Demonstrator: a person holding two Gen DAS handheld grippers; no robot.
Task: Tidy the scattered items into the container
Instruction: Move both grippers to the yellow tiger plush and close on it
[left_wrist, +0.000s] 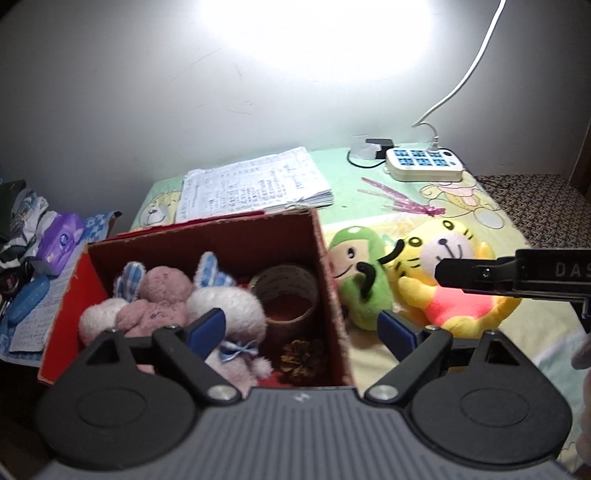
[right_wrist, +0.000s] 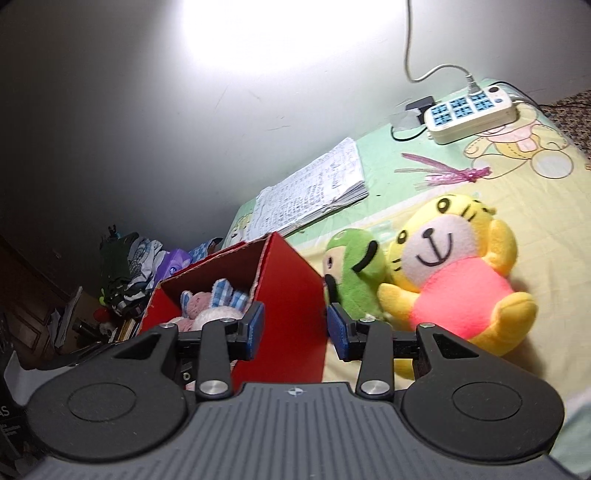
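Left wrist view: red box (left_wrist: 325, 258) holds one pink-white bunny plush (left_wrist: 162, 306), one tape roll (left_wrist: 284, 295), one pinecone (left_wrist: 301, 356). Two plush toys outside, touching box's right side: green one (left_wrist: 360, 284), yellow tiger (left_wrist: 461, 284). Left gripper (left_wrist: 301, 328) spread wide, empty, above box. Right gripper (right_wrist: 295, 326) parted, empty, at box corner.

A hard bright glare blows out the wall (left_wrist: 314, 33) overhead in both views, fading to murky shadow at left; fisheye bending curves the edges, and the clutter (right_wrist: 122, 273) beyond stays dim and soft
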